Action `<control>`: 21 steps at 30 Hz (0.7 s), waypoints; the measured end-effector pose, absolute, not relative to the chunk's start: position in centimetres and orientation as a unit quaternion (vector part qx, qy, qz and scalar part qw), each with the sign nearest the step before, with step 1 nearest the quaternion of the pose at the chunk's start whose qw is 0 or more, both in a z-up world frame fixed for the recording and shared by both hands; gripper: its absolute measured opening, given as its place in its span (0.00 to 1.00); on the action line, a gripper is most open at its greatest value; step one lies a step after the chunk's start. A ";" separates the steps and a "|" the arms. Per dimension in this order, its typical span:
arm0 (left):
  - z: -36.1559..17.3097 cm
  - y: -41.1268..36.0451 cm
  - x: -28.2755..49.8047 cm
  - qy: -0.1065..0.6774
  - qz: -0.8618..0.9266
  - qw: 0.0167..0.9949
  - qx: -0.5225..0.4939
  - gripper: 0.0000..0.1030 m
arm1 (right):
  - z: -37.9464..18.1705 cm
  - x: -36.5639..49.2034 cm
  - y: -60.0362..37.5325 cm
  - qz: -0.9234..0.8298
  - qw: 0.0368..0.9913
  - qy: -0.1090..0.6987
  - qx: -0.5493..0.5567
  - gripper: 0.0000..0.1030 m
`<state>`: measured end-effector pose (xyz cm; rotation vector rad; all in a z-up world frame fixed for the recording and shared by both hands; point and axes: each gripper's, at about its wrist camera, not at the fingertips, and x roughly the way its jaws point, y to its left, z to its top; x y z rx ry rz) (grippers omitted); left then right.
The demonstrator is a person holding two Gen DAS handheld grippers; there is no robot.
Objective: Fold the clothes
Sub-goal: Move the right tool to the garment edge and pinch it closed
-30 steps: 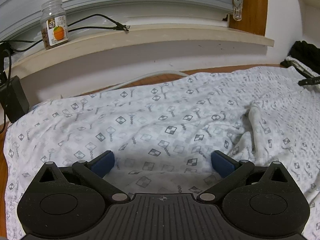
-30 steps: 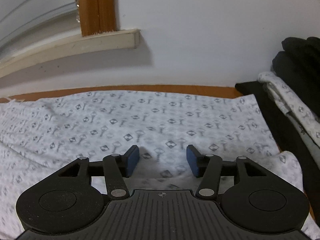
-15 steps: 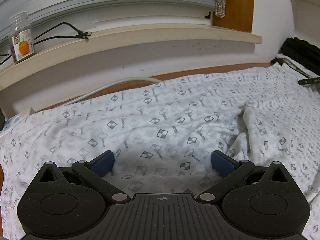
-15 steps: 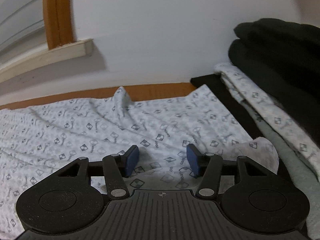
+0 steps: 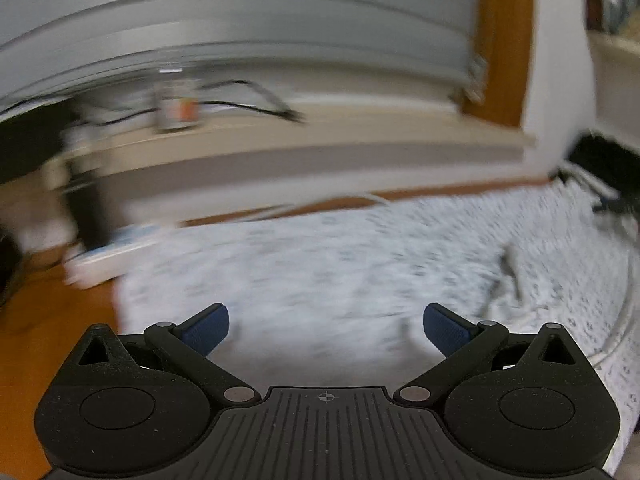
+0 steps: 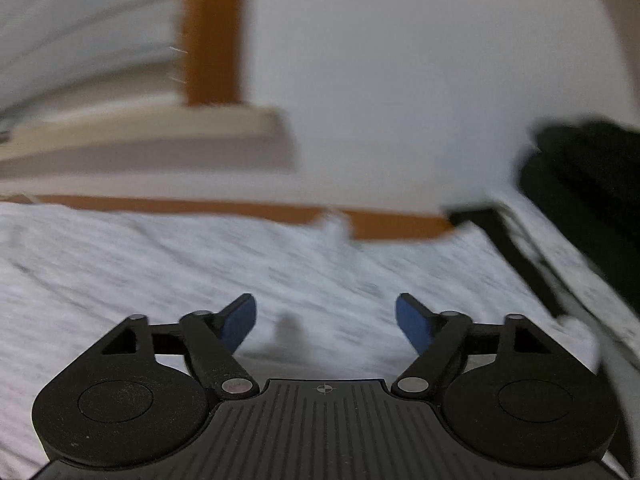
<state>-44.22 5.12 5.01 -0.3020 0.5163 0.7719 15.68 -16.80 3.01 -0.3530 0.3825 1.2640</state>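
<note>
left tool (image 5: 326, 330): black two-finger tool with blue pads, spread wide, nothing pinched; held over the near part of the garment.
right tool (image 6: 325, 324): same black build, blue pads, spread apart, nothing pinched; also over the garment.
garment (image 5: 360, 264): white cloth with a small grey printed pattern, laid flat on the orange-brown wooden table (image 5: 44, 312); a raised fold is seen at its right side in the left wrist view. In the right wrist view it (image 6: 160, 264) fills the near and middle field up to the far table edge.
dark pile (image 6: 584, 176): black folded clothing stacked at the far right, just beside the garment's right edge.
window ledge (image 5: 320, 136): pale ledge along the far wall; a small jar (image 5: 176, 108) with an orange label and a black cable (image 5: 256, 100) are seen on it, blurred.
white strip (image 5: 104, 256): white oblong object at the far left on the table, near the garment's left edge; too blurred to identify.
image quality: both views heavily motion-blurred.
</note>
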 end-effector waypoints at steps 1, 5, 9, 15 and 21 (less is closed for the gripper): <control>5.3 5.4 -45.8 0.241 0.379 0.879 -0.158 1.00 | 3.3 14.0 -16.0 0.598 0.766 0.164 -0.168 0.79; 6.1 6.2 -50.7 0.218 0.412 0.867 -0.177 1.00 | 4.3 6.2 -11.1 0.658 0.715 0.143 -0.189 0.77; 5.7 6.5 -53.5 0.214 0.428 0.860 -0.180 1.00 | 4.6 -3.1 -6.4 0.723 0.637 0.139 -0.230 0.51; 3.2 7.7 -54.8 0.242 0.428 0.849 -0.193 1.00 | 5.1 -16.6 -5.1 0.804 0.507 0.113 -0.290 0.40; 2.3 8.2 -55.1 0.237 0.408 0.855 -0.215 1.00 | 4.9 -28.2 -5.7 0.839 0.418 0.072 -0.341 0.38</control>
